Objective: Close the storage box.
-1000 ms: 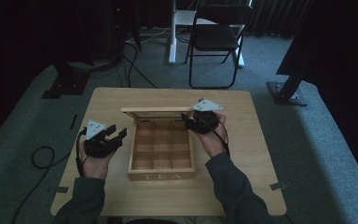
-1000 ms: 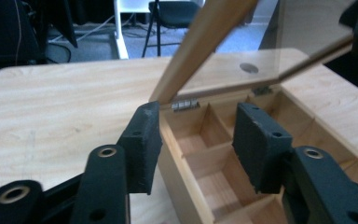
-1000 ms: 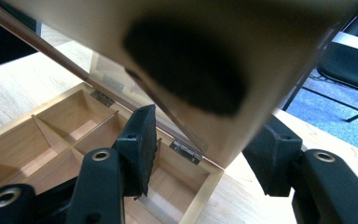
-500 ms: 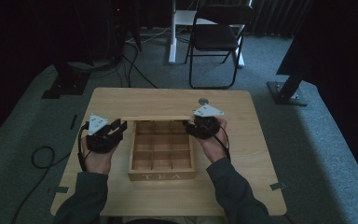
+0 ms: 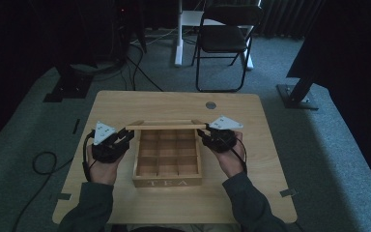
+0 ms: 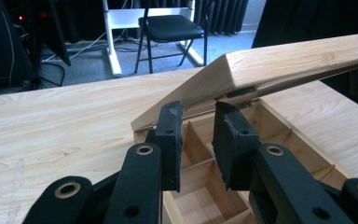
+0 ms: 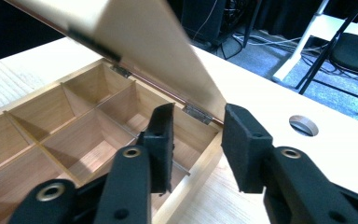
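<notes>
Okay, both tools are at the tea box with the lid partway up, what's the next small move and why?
Probably ease the lid a little farther back past upright. It stands raised on its rear hinges over the tea box, whose compartments look empty, and the left tool and right tool are both open at its end edges, so neither grips it.

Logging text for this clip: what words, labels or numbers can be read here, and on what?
"TEA": on the front wall of the wooden box, seen in the high view.
No other text is legible on the table, the lid or either gripper.
</notes>
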